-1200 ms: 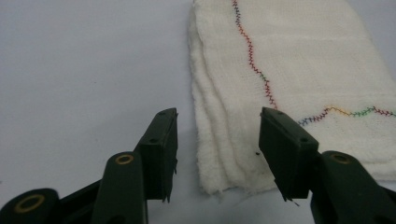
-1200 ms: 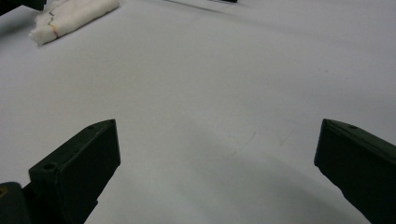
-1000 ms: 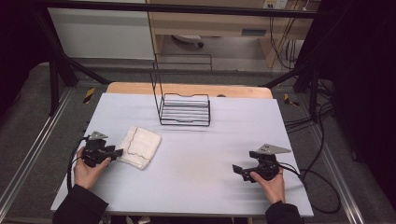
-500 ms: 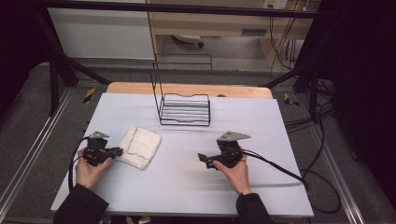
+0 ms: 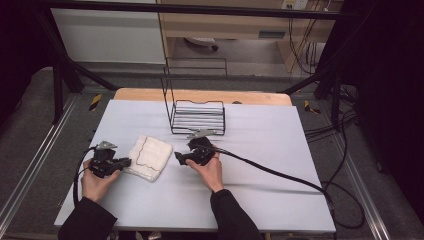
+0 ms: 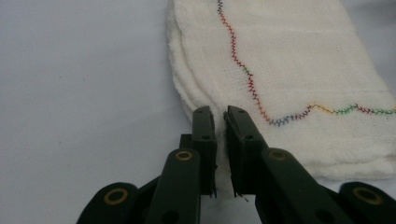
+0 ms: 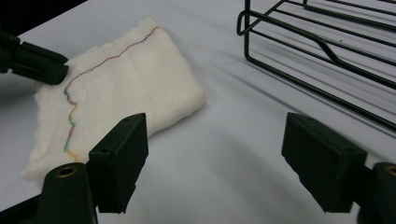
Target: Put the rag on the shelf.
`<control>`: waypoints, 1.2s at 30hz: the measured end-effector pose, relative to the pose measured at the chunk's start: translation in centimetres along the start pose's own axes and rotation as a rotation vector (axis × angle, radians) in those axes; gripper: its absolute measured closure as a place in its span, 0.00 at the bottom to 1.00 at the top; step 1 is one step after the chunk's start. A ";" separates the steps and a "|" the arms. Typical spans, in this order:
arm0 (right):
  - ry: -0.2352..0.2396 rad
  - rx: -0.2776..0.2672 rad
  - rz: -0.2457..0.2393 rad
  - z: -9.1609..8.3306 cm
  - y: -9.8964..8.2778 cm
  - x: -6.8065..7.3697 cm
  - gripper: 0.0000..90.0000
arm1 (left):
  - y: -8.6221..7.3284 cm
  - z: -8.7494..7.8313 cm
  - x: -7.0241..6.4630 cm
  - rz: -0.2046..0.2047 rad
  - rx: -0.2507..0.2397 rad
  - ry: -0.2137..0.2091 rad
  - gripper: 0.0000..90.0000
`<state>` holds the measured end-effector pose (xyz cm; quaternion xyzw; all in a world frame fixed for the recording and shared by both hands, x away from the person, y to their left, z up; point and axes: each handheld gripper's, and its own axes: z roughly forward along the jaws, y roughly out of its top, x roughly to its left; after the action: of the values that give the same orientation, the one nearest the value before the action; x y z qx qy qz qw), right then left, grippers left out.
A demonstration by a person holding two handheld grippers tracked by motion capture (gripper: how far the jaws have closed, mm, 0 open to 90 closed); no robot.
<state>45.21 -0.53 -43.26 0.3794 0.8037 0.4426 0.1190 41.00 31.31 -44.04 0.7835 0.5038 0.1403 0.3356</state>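
The folded white cloth (image 5: 149, 157) lies flat on the table's (image 5: 260, 200) near left part, light, soft and limp, so it should sag when lifted; the layered edges and corners are the best places to take hold. The left gripper (image 5: 124, 162) has closed its jaws on the cloth's left edge, seemingly pinching a layer. The right gripper (image 5: 178, 159), jaws apart though just narrowing with nothing between them, sits just right of the cloth. Farther back, the black wire basket (image 5: 198, 116) stands empty.

Left gripper (image 6: 221, 122) pinching near edge of folded white cloth (image 6: 299, 79), grey table (image 6: 79, 93)
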 end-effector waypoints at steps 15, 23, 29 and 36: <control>0.005 0.061 0.021 6.1 1.5 1.6 0.60 | 0.1 0.0 0.0 -0.003 0.007 0.001 0.91; 0.024 0.063 0.080 6.4 1.4 1.7 0.80 | 0.1 -0.1 0.0 -0.019 0.004 -0.003 0.92; 0.012 0.064 0.075 5.4 1.8 1.9 0.91 | 0.0 -0.3 0.2 -0.037 0.009 -0.019 0.93; -0.007 0.107 0.066 3.5 2.0 1.2 0.91 | 0.0 -0.8 -1.0 -0.014 0.026 -0.068 0.92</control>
<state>47.27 3.14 -43.51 0.4133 0.8127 0.4015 0.0867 40.12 30.69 -43.34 0.7885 0.4995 0.1048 0.3432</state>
